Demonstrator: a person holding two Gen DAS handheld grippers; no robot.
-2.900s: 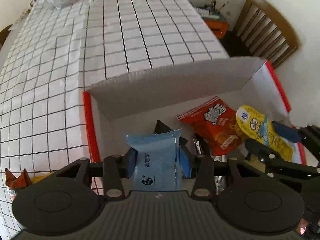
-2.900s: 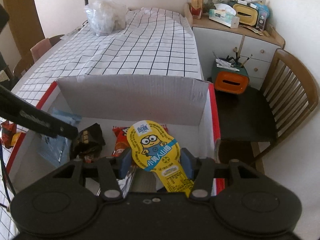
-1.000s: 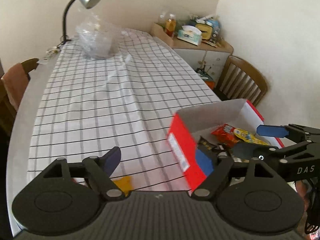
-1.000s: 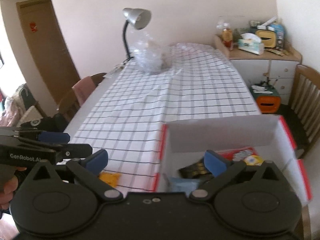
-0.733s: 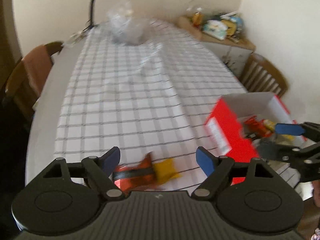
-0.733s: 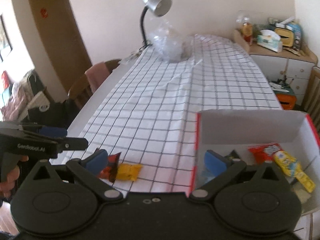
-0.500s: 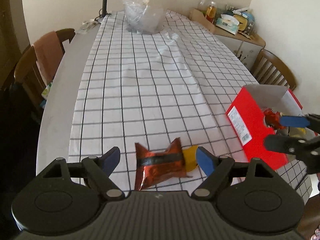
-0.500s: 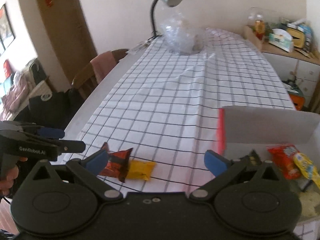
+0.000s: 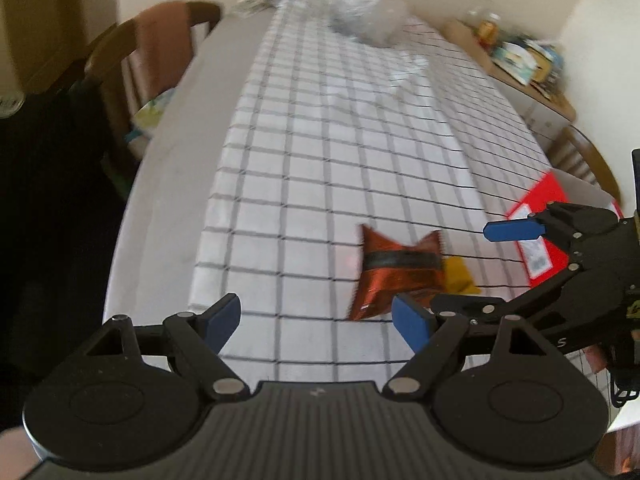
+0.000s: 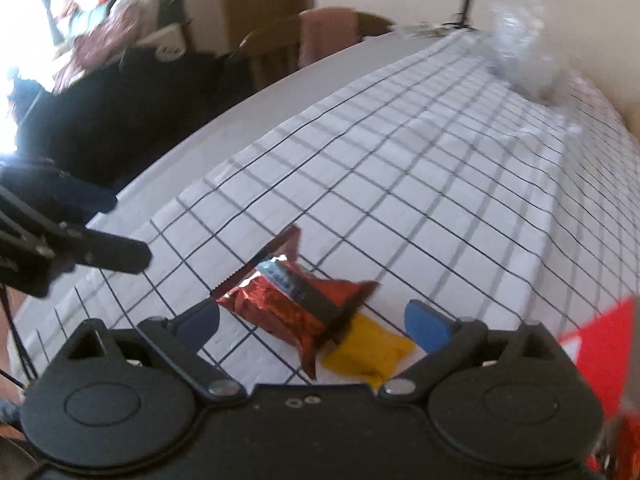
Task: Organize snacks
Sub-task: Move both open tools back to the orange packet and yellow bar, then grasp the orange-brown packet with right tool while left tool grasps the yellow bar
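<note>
The tablecloth (image 9: 340, 152) was white with a black grid of lines. One snack packet (image 10: 296, 300) was shiny red foil with a black band; the packet (image 10: 368, 350) touching it was plain yellow. The box (image 9: 536, 240) was red with a white label. Both grippers were black with blue pads (image 9: 412, 320).

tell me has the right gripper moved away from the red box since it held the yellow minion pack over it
Yes. The right gripper, open and empty, has swung left off the red box and sits over the red foil packet.
</note>
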